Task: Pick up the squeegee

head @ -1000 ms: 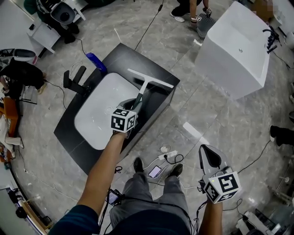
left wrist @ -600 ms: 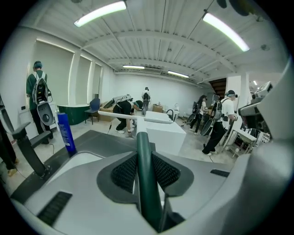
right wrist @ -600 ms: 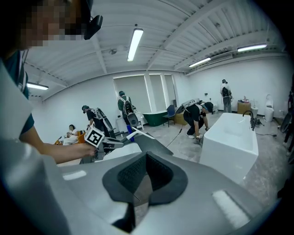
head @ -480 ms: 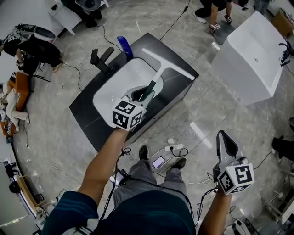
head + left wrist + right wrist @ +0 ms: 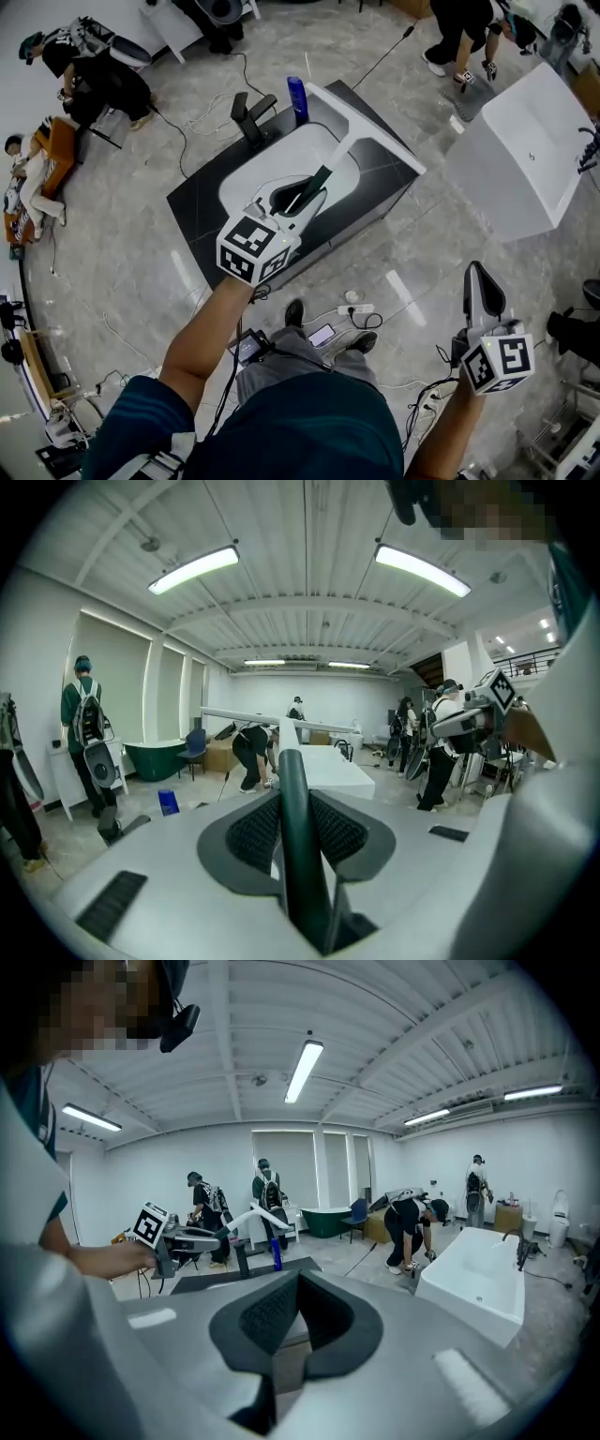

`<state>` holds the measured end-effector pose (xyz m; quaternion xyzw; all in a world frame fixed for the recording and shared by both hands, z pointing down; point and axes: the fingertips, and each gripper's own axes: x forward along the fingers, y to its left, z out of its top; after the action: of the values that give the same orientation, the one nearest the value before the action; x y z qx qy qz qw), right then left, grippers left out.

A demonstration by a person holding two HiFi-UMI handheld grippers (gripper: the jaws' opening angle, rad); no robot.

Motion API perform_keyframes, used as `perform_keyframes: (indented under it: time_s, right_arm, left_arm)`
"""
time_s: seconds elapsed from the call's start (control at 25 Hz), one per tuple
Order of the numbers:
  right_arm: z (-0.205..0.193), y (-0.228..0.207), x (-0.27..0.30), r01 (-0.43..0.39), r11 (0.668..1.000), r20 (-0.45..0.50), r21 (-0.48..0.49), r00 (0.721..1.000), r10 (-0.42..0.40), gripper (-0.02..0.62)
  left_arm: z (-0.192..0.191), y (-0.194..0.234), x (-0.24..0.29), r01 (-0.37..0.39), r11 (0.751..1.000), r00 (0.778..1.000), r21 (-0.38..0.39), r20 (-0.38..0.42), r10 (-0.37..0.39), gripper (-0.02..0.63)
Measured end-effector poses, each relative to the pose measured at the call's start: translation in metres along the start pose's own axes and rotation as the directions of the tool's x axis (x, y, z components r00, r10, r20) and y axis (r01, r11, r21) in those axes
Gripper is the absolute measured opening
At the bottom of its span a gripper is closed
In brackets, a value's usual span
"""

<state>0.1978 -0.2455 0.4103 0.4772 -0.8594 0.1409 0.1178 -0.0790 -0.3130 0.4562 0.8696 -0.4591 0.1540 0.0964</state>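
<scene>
White blade, dark green handle: the squeegee (image 5: pixel 361 124) is off the surface, in the air above the black counter surface (image 5: pixel 380 202) and its white basin (image 5: pixel 246 185). Blade lies crosswise at the far end, over the counter's far right edge; handle points back toward the person.

Left gripper (image 5: pixel 298 199): jaws clamped on the green handle. Left gripper view shows the handle (image 5: pixel 298 846) running straight up between the ribbed pads (image 5: pixel 251 832), one pad pressing on each side, with the white blade across the far end.

Right gripper (image 5: pixel 480 281): low on the right, over bare floor (image 5: pixel 422 281), well apart from the counter. Jaws together, nothing between them.

On the counter's far edge: a blue bottle (image 5: pixel 297 98), upright, just left of the blade's far tip as seen from the head view. A black faucet (image 5: pixel 251 111) stands left of the bottle.

White bathtub (image 5: pixel 530 141) sits on the floor, far right. A white power strip (image 5: pixel 355 307) and a phone (image 5: pixel 322 333) lie on the floor near the person's shoes.
</scene>
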Motion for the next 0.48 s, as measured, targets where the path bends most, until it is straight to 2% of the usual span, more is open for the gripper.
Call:
perform_keyframes:
  time_s: [0.48]
  right_arm:
    - [0.051, 0.037, -0.028, -0.031, 0.997, 0.088, -0.075, 0.995, 0.037, 0.009]
  left_arm:
    - [0.064, -0.023, -0.107, -0.047, 0.995, 0.987, 0.085, 0.156, 0.034, 0.095]
